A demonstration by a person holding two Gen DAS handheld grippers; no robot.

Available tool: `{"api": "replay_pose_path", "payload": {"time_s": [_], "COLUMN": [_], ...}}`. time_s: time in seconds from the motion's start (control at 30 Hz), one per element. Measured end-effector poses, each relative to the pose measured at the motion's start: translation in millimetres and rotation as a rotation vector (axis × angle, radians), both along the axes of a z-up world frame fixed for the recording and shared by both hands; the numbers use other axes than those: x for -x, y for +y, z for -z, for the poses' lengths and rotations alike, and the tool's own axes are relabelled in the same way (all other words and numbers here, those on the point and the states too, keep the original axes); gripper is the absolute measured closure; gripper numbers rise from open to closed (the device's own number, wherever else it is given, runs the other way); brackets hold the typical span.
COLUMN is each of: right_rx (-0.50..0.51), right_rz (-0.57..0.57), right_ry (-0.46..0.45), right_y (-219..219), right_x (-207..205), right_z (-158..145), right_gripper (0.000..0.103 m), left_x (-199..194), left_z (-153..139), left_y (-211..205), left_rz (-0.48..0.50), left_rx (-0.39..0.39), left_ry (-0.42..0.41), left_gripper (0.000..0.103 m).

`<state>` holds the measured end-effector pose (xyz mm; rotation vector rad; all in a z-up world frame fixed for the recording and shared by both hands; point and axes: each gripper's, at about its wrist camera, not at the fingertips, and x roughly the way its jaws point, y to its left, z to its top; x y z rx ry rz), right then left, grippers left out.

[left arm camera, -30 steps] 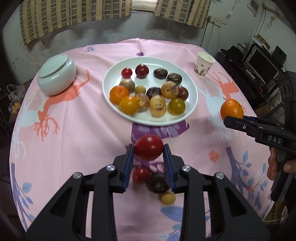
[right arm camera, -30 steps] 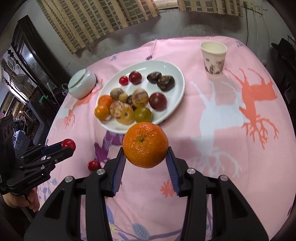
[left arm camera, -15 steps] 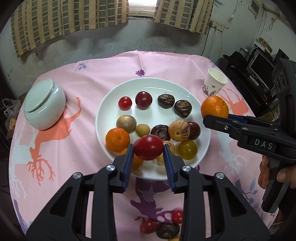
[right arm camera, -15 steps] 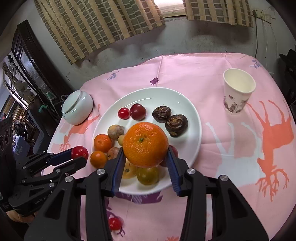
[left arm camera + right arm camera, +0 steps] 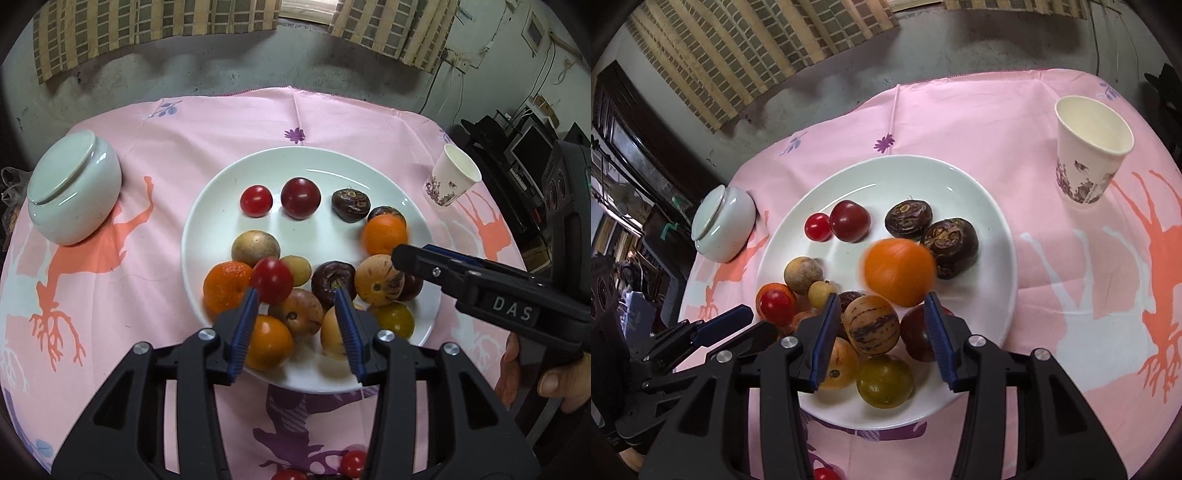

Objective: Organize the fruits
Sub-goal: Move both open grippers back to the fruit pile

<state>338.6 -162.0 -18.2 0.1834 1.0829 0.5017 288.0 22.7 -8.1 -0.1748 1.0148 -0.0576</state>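
From the left wrist view, the left gripper is hanging over the near half of the white plate, its jaws opening; the red tomato is sitting just past the left blue pad, touching it at most at the tip, with a clear gap to the right pad. Fruit is crowding the plate's near and middle part, while its far band beyond the small tomato and plum is lying bare. The right gripper is reaching in from the right edge over the plate's right side. The lidded jar is standing well left of the plate and the paper cup to its far right, with pink tablecloth open between them.

From the right wrist view, the right gripper is also opening its jaws; the orange, blurred, is lying beyond the pads and free of them, beside two dark chestnuts. The plate's right rim and the cloth toward the cup are staying uncluttered.
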Motion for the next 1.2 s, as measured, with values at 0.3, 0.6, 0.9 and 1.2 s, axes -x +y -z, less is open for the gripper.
{"api": "replay_pose_path", "payload": {"time_s": [0.3, 0.6, 0.9, 1.2], "right_rx": [0.019, 0.082, 0.076, 0.145], "right_rz": [-0.012, -0.033, -0.105, -0.268], "right_ry": [0.012, 0.126, 0.157, 0.086], "right_y": [-35.5, -73.5, -64.6, -23.4], "right_x": [60.9, 155.8, 219.0, 247.3], "right_z": [-3.8, 21.4, 20.5, 19.7], "right_gripper": [0.046, 0.046, 0.045, 0.045], "left_x": [64.9, 158.3, 209.3, 228.9], "left_z": [-13.7, 13.9, 28.4, 22.3], "left_y": [4.8, -2.6, -23.5, -17.3], "left_rz": [-0.025, -0.046, -0.038, -0.057], "left_rx": [-0.001, 0.013, 0.007, -0.025], "left_ry": [0.007, 0.122, 0.189, 0.169], "left_gripper": [0.052, 0.044, 0.043, 0.024]}}
